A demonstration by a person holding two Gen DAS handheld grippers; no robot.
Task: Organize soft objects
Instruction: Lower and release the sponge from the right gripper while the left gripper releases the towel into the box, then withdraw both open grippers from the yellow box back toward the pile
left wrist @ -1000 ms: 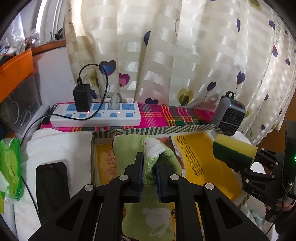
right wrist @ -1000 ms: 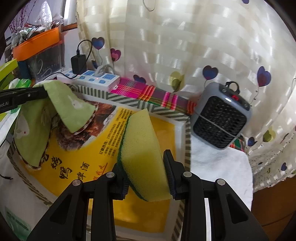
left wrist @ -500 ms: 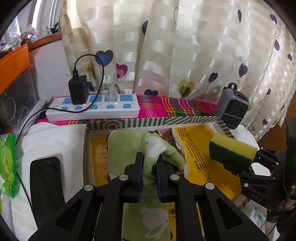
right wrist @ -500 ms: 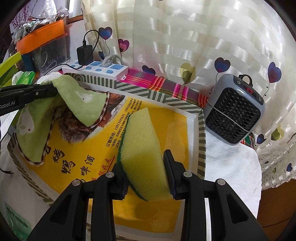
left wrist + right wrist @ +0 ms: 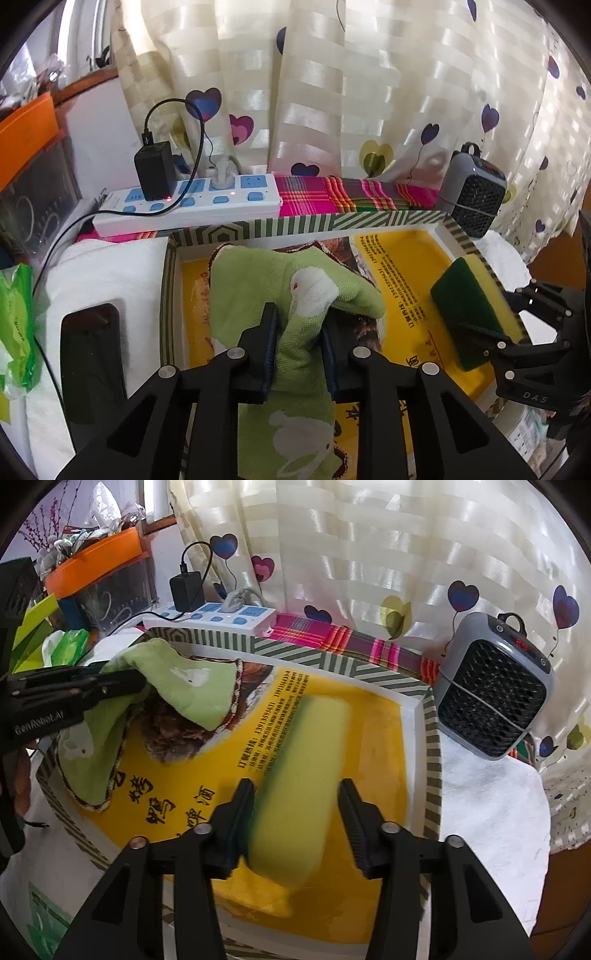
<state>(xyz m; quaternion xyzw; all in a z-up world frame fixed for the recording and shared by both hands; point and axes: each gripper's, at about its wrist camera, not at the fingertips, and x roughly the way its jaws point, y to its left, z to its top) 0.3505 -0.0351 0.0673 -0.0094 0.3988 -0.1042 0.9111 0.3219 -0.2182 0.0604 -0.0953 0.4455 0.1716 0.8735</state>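
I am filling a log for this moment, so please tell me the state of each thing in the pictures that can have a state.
Left gripper: shut on the green cloth.
Green cloth: pinched, draped over the box.
Right gripper: open.
Sponge: between the open fingers, blurred, over the box.
Box: open, yellow inside.
Power strip: charger plugged in, red light on.
Heater: upright, red display lit.

Power strip (image 5: pixel 192 206), small heater (image 5: pixel 495 709)

Green cloth (image 5: pixel 295 295), white rabbits; yellow-green sponge (image 5: pixel 299 775); yellow tray (image 5: pixel 430 746), striped rim.
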